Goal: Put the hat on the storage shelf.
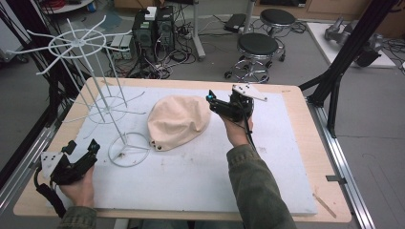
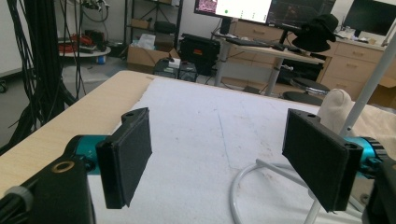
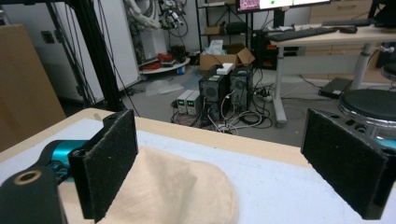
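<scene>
On the white mat (image 1: 200, 176) that covers the wooden table (image 1: 308, 143), we see a cream cloth hat (image 1: 177, 121) lying crown up, near the middle of the mat. We take the hat as our landmark. Its brim edge with small eyelets faces the person's side.

Just to the right of the hat, at its far right edge, we see the right gripper (image 1: 210, 98), held in the person's right hand (image 1: 237, 130). Its jaws stand wide apart, with nothing between them. In the right gripper view the hat (image 3: 173, 196) lies low between the two black pads (image 3: 108, 163), closer to the left pad; we cannot tell whether that pad touches the cloth.

Just to the left of the hat stands a white wire rack (image 1: 95, 90), its ring base (image 1: 128, 150) resting on the mat close beside the hat's brim, its thin arms spreading out above.

Well to the left of the hat and nearer the person, beyond the rack's base, we find the left gripper (image 1: 86, 147) in the left hand (image 1: 80, 188), low over the mat's corner. Its jaws too are spread wide and hold nothing. In the left gripper view the rack's base (image 2: 243, 186) curves between the pads (image 2: 130, 156), and the hat (image 2: 338, 109) shows behind the right one.
</scene>
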`<action>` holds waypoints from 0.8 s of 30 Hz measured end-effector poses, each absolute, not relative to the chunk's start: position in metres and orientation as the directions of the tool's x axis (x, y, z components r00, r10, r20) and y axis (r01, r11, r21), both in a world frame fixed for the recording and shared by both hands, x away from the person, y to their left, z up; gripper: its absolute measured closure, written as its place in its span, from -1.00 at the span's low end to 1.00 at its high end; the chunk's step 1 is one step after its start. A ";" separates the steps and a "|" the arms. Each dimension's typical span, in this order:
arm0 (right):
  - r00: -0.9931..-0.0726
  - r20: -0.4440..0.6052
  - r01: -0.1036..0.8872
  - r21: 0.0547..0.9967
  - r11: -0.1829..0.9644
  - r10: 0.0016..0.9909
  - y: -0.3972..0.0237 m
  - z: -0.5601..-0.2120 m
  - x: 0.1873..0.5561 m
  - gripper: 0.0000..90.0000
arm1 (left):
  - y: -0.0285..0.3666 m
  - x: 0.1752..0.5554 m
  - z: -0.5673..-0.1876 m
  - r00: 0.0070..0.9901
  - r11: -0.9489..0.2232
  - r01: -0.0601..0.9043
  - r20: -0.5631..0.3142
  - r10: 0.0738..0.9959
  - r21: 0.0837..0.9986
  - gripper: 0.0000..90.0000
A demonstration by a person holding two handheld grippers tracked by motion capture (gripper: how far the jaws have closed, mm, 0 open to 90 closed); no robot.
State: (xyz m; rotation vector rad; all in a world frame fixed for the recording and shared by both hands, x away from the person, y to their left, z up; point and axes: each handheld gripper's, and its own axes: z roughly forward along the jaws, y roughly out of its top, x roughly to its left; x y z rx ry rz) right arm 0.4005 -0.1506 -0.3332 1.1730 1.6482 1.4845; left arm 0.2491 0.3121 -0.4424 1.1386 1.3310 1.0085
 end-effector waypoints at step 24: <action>-0.375 0.063 0.425 0.898 0.111 0.925 -0.100 -0.382 0.445 -0.78 | 0.316 0.249 -0.442 0.013 0.195 0.078 -0.197 0.980 0.978 -0.46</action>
